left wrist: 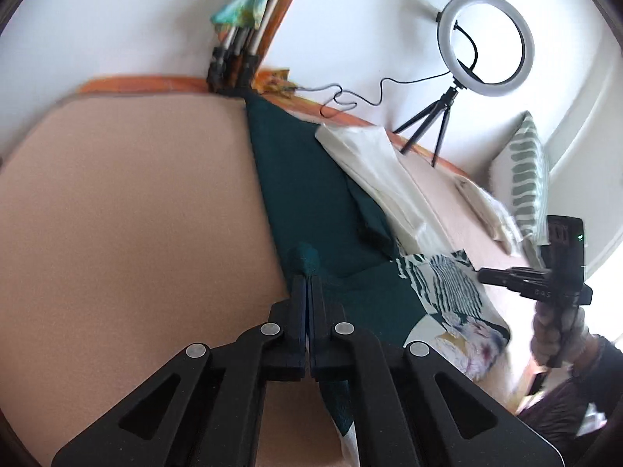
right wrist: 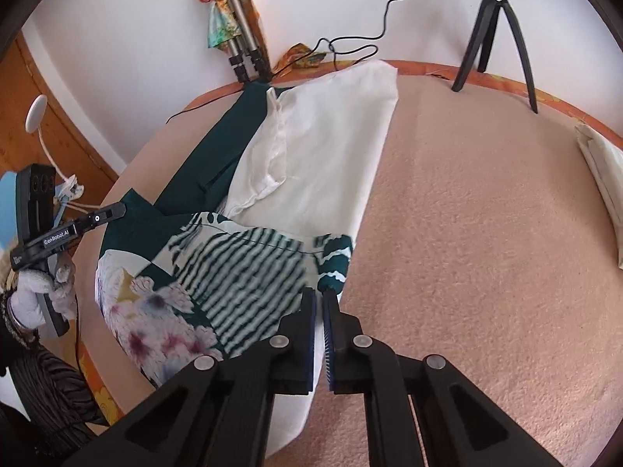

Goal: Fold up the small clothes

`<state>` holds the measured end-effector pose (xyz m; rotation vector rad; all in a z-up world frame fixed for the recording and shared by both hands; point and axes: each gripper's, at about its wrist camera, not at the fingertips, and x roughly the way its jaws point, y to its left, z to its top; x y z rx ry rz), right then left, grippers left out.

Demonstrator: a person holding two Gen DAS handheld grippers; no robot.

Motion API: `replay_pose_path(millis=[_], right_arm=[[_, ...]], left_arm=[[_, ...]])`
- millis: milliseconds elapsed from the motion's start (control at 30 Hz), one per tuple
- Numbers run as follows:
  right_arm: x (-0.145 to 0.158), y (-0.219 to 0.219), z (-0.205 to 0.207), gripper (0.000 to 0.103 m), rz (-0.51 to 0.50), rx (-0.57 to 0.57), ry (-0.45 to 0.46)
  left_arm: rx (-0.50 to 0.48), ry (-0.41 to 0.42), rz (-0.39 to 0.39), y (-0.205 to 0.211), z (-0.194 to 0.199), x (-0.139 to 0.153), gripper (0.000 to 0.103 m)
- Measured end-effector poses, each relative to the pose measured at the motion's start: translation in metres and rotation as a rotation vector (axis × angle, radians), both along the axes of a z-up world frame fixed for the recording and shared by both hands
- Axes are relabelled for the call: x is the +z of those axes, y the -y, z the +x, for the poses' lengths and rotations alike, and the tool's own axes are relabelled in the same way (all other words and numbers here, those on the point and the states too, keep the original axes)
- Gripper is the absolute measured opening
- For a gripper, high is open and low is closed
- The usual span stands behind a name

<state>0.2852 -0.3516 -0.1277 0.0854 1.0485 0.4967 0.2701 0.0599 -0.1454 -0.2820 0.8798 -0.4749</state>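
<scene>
A small garment lies on the pink bed cover: dark green cloth with a patterned green, white and floral part. My left gripper is shut on a bunched corner of the green cloth. My right gripper is shut on the patterned corner of the same garment. The garment stretches between the two grippers. The right gripper shows at the right of the left wrist view, and the left gripper at the left of the right wrist view.
A white cloth lies beside and partly under the garment. A ring light on a small tripod stands at the bed's far edge, its cable trailing. Folded white cloth and a striped cushion lie to the right. A larger tripod leans on the wall.
</scene>
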Motion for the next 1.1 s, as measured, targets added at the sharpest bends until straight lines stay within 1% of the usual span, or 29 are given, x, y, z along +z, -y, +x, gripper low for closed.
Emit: replay_pose_path(millis=[33,67,100,133,167,200,233,267,333,367,400,467,500,567,633,667,700,733,800,833,867,900,967,1000,1033,1100], right_arm=[[0.001,0.000,0.000,0.003,0.013,0.010,-0.002],[0.002,-0.001,0.000,0.006,0.004,0.012,0.000],[0.002,-0.002,0.000,0.017,-0.013,0.008,0.000],[0.003,-0.003,0.000,0.025,-0.030,0.000,0.008],[0.004,-0.002,0.000,0.037,-0.043,-0.015,0.018],[0.004,-0.002,0.001,0.039,-0.042,-0.021,0.013],[0.004,-0.001,0.002,0.039,-0.027,-0.017,0.001],[0.002,0.000,0.004,0.038,-0.015,-0.019,-0.013],[-0.001,-0.001,0.007,0.024,-0.012,-0.021,-0.021],[-0.002,-0.004,0.008,0.013,-0.025,-0.012,-0.020],[-0.003,-0.006,0.009,0.007,-0.050,-0.013,-0.009],[-0.005,-0.010,0.012,0.007,-0.152,-0.040,0.024],[-0.005,-0.009,0.013,0.007,-0.179,-0.052,0.031],[-0.001,-0.003,0.012,0.007,-0.196,-0.080,0.050],[0.009,0.000,0.008,0.009,-0.210,-0.092,0.085],[0.016,0.000,0.003,0.014,-0.203,-0.092,0.104],[0.022,-0.001,-0.002,0.020,-0.176,-0.080,0.113],[0.027,-0.003,-0.010,0.021,-0.138,-0.057,0.120],[0.037,-0.015,-0.026,0.021,-0.080,0.010,0.134],[0.039,-0.024,-0.035,0.021,-0.054,0.053,0.131],[0.039,-0.032,-0.043,0.021,-0.035,0.088,0.128],[0.037,-0.040,-0.051,0.021,-0.027,0.123,0.124],[0.029,-0.060,-0.065,0.021,-0.070,0.201,0.109],[0.022,-0.067,-0.072,0.020,-0.107,0.226,0.098],[0.016,-0.069,-0.075,0.020,-0.126,0.239,0.088],[0.004,-0.068,-0.079,0.020,-0.164,0.244,0.049]], left_arm=[[-0.009,-0.014,0.024,0.003,0.001,-0.001,0.011],[-0.020,-0.024,0.038,0.005,0.001,-0.002,0.014],[-0.026,-0.026,0.031,0.005,-0.001,-0.001,0.014],[-0.026,-0.023,0.030,0.007,-0.002,0.000,0.014],[-0.025,-0.018,0.042,0.008,-0.003,0.001,0.015],[-0.026,-0.018,0.051,0.009,-0.003,0.001,0.017],[-0.035,-0.020,0.048,0.010,-0.003,0.001,0.021],[-0.041,-0.023,0.049,0.011,-0.004,0.000,0.023],[-0.034,-0.029,0.060,0.014,-0.002,-0.003,0.024],[-0.038,-0.040,0.069,0.017,0.000,-0.007,0.024],[-0.029,-0.045,0.107,0.021,0.002,-0.010,0.024],[-0.006,-0.055,0.169,0.024,0.005,-0.014,0.024],[-0.003,-0.057,0.168,0.023,0.004,-0.014,0.024],[0.019,-0.034,0.181,0.020,0.002,-0.007,0.024],[0.031,0.001,0.176,0.016,-0.004,0.004,0.024],[0.031,0.012,0.162,0.015,-0.007,0.010,0.024],[0.019,0.023,0.141,0.015,-0.013,0.016,0.024],[0.003,0.030,0.129,0.017,-0.016,0.019,0.024],[-0.058,0.042,0.102,0.029,-0.029,0.027,0.024],[-0.108,0.048,0.093,0.040,-0.038,0.029,0.024],[-0.151,0.056,0.101,0.050,-0.046,0.029,0.024],[-0.209,0.069,0.129,0.064,-0.055,0.028,0.024],[-0.290,0.078,0.201,0.086,-0.070,0.018,0.024],[-0.312,0.072,0.232,0.093,-0.074,0.012,0.025],[-0.327,0.053,0.276,0.099,-0.078,0.001,0.025],[-0.319,0.003,0.303,0.099,-0.077,-0.012,0.024]])
